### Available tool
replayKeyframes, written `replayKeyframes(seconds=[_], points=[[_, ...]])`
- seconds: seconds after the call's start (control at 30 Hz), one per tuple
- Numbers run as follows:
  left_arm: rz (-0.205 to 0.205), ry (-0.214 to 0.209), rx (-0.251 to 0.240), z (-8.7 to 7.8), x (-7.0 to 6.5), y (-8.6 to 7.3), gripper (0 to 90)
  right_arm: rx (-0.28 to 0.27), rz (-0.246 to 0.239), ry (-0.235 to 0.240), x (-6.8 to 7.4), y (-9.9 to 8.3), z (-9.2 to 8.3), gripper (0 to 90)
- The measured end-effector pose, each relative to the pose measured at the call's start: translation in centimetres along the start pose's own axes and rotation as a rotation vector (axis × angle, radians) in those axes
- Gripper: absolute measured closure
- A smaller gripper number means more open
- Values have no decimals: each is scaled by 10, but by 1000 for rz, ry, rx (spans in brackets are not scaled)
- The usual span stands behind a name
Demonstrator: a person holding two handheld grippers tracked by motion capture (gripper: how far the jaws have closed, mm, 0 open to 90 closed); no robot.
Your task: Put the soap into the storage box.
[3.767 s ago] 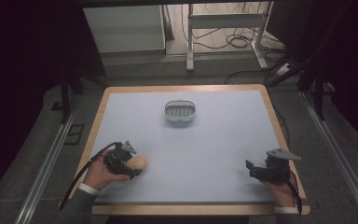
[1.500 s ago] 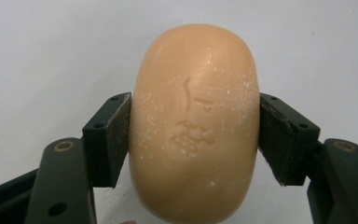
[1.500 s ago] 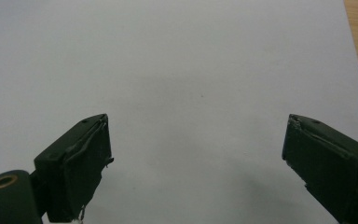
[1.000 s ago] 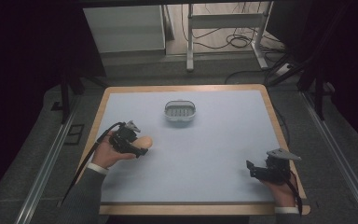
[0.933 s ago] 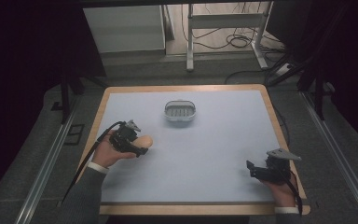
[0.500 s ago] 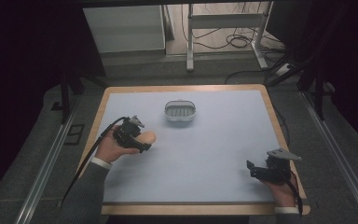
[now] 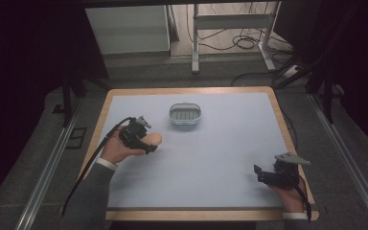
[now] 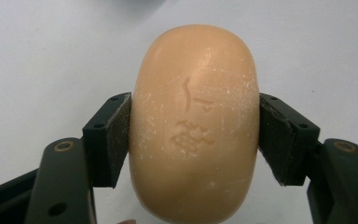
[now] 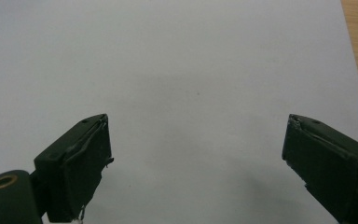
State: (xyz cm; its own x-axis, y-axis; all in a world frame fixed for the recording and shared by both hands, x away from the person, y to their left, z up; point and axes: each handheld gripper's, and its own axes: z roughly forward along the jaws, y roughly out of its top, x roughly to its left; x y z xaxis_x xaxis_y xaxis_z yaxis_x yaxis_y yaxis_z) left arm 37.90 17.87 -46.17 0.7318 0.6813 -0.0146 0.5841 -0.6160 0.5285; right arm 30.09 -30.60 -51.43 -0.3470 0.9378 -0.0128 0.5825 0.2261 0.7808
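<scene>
An oval peach-coloured soap bar [image 8: 194,126] with a stamped mark is clamped between the two black pads [image 8: 114,137] of my left gripper [image 8: 194,133]. In the high view that left gripper [image 7: 149,143] holds the soap bar [image 7: 152,139] over the left half of the table, a short way in front and left of a small white slotted soap dish [image 7: 185,115]. My right gripper [image 7: 258,173] rests near the front right corner of the table. In the right gripper view its jaws stand wide apart over bare mat, so the right gripper [image 9: 196,163] is open.
The table [image 7: 211,158] has a pale blue-grey mat and a wooden rim [image 7: 294,139]. Beyond the far edge stand a white cabinet [image 7: 127,28], metal frame legs [image 7: 195,45] and floor cables. Rails run along both sides on the floor.
My left gripper has carried the soap bar away from the front left area, farther up the table and toward the dish. The right gripper has stayed put.
</scene>
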Motion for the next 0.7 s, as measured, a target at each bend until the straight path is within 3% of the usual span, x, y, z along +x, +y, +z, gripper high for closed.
replayKeyframes(seconds=[0.7], points=[[-4, -11, 6, 6, 7, 10, 324, 5, 2, -5, -1, -1, 1, 78]])
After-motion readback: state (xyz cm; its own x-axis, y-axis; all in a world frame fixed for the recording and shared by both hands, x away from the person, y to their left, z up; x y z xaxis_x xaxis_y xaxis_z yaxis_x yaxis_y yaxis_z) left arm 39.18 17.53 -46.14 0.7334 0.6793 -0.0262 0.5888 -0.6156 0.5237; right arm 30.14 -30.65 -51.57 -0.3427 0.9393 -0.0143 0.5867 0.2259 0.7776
